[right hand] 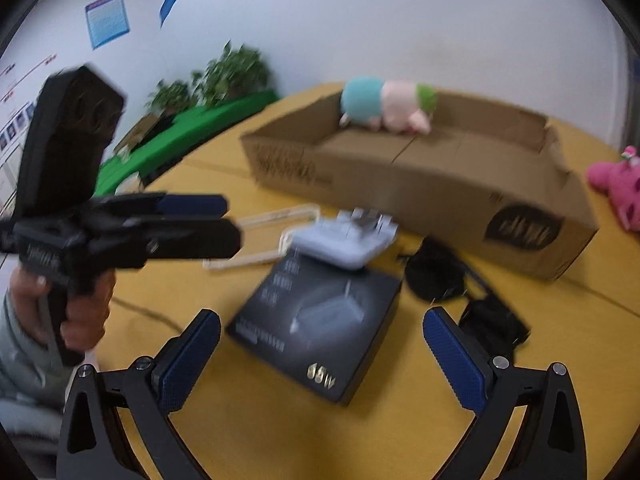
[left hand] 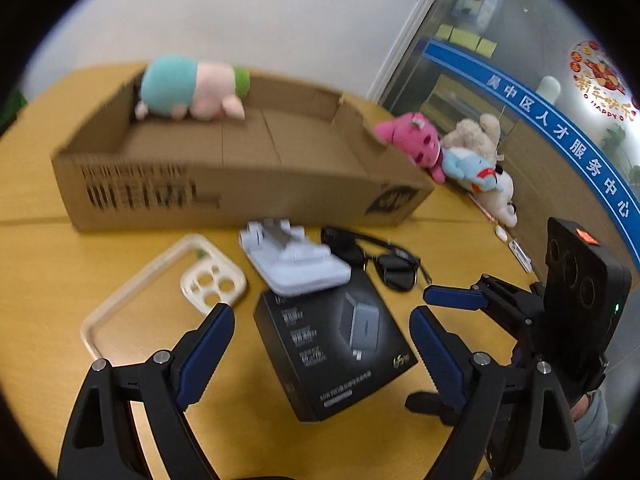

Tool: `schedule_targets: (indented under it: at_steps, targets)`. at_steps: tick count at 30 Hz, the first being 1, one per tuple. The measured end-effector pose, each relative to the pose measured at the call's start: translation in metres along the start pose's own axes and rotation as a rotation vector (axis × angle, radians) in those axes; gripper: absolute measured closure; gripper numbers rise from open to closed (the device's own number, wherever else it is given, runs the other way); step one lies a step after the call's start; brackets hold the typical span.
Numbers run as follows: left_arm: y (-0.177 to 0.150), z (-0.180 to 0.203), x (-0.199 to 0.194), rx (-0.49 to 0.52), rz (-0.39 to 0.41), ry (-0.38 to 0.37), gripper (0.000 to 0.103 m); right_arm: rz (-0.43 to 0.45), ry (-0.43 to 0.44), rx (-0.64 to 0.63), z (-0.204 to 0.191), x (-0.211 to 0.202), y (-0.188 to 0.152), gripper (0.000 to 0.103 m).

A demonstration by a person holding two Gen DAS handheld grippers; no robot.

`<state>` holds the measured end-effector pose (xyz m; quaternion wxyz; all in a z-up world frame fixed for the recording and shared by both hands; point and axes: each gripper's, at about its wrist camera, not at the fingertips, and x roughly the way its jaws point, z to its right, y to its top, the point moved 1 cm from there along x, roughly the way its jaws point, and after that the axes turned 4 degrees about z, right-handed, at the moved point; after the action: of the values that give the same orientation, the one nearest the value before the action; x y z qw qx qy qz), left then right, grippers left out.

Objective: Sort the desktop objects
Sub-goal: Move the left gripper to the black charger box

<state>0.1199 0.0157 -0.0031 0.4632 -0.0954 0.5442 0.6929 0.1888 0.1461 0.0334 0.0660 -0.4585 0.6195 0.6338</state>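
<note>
A black charger box (left hand: 332,344) lies on the yellow round table (left hand: 40,200), and a white folding stand (left hand: 294,260) leans on its far edge. A clear phone case (left hand: 160,288) lies left of the box, with black sunglasses (left hand: 376,256) to its right. My left gripper (left hand: 320,314) is open above the box's near end, with nothing between its fingers. My right gripper (right hand: 322,316) is also open and empty, hovering over the same box (right hand: 316,328). In the right wrist view the left gripper (right hand: 234,222) shows side-on, held by a hand (right hand: 80,312).
An open cardboard box (left hand: 240,188) stands behind the objects, with a teal-and-pink plush pig (left hand: 188,88) on its back wall. A pink plush (left hand: 416,140) and pale plushes (left hand: 476,160) lie at the right by a glass partition. Plants (right hand: 224,72) stand beyond the table.
</note>
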Motion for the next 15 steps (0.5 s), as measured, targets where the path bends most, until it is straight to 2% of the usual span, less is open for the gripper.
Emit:
schedule_targets:
  at_steps: [4, 6, 7, 9, 10, 12, 15]
  targets:
    - [-0.014, -0.008, 0.029, -0.054, -0.101, -0.057, 0.018, -0.067, 0.02, 0.007, 0.002, 0.016, -0.015, 0.0]
    - [-0.021, -0.01, 0.04, -0.06, -0.145, -0.06, 0.038, -0.074, 0.012, 0.029, 0.005, 0.023, -0.016, 0.0]
    - [-0.024, -0.011, 0.043, -0.061, -0.161, -0.047, 0.039, -0.075, 0.01, 0.033, 0.006, 0.026, -0.016, 0.0]
    - [-0.029, -0.014, 0.042, -0.092, -0.162, -0.072, 0.041, -0.081, 0.022, 0.038, 0.005, 0.034, -0.016, 0.004]
    - [-0.03, -0.015, 0.04, -0.088, -0.162, -0.066, 0.041, -0.091, 0.055, 0.041, 0.001, 0.038, -0.017, 0.004]
    - [-0.035, -0.016, 0.031, -0.08, -0.168, -0.044, 0.041, -0.102, 0.047, 0.011, -0.012, 0.039, -0.019, 0.003]
    - [-0.046, -0.023, 0.018, -0.106, -0.194, -0.064, 0.043, -0.128, 0.137, 0.006, -0.024, 0.031, -0.028, 0.003]
